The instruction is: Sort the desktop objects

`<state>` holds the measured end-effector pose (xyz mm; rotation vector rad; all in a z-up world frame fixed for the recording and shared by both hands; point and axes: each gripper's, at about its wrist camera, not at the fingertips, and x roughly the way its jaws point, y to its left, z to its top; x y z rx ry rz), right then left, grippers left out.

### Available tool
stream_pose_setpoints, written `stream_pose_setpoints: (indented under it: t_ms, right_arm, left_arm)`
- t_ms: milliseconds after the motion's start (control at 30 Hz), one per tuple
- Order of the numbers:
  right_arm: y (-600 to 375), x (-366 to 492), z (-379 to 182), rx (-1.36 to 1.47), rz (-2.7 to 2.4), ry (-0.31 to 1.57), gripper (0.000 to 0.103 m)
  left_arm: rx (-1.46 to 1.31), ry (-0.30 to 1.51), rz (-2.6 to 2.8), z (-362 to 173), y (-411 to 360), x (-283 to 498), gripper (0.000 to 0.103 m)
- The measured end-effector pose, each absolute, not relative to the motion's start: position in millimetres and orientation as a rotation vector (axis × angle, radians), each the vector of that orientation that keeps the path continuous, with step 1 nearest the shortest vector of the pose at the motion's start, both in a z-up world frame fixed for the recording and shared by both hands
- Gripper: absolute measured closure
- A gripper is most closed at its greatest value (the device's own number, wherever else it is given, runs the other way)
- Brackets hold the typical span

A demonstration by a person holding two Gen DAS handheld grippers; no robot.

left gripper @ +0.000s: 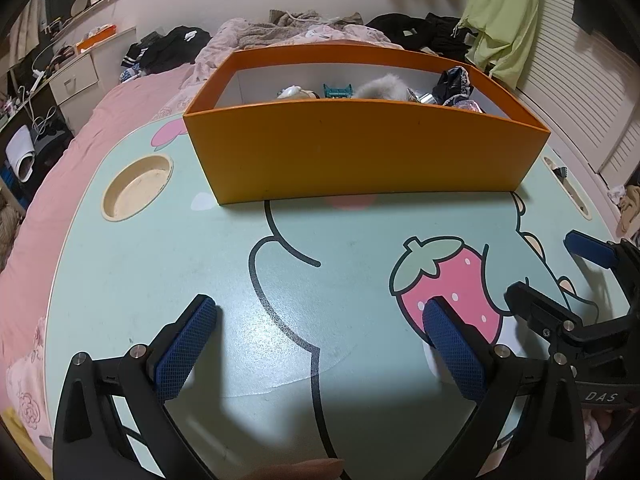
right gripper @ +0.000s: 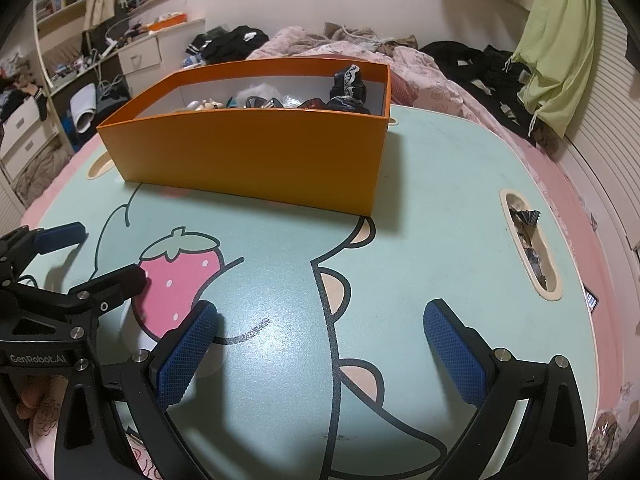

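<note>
Both grippers hover low over the near half of the mint-green cartoon-printed lap table (left gripper: 160,264), left gripper (left gripper: 320,334) and right gripper (right gripper: 320,334) each with blue pads spread wide and nothing between them. The orange rectangular cardboard box (left gripper: 360,152) sits on the far side, dead ahead of the left gripper and ahead-left of the right, long axis running left-right; small sorted items fill it. Judgement: only clutter visible outside the box lies in the table's right-edge slot (right gripper: 528,240), nearer the right gripper.

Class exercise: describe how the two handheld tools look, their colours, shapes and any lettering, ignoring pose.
Both the left tool and right tool have black angular frames, silver bolts and two fingers faced with blue cross-hatched pads. White lettering reads "GenRobot.AI" on the left tool's body, "DAS" on the right's.
</note>
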<state>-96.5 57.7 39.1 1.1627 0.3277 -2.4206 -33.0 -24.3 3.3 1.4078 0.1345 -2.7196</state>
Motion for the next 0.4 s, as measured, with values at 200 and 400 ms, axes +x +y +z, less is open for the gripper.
stream_pose_setpoints:
  t_ms: [200,400]
  right_arm:
    - [57.4,-96.2,39.0,1.163,-2.421,0.328,0.000]
    - [58.0,-95.8,38.9,1.163,-2.421,0.328,0.000]
  left_arm:
    - [1.408,0.135,-2.720,4.1,-25.1,-32.6,0.000]
    - [1.408,0.135,-2.720,4.0,-25.2,-32.6,0.000]
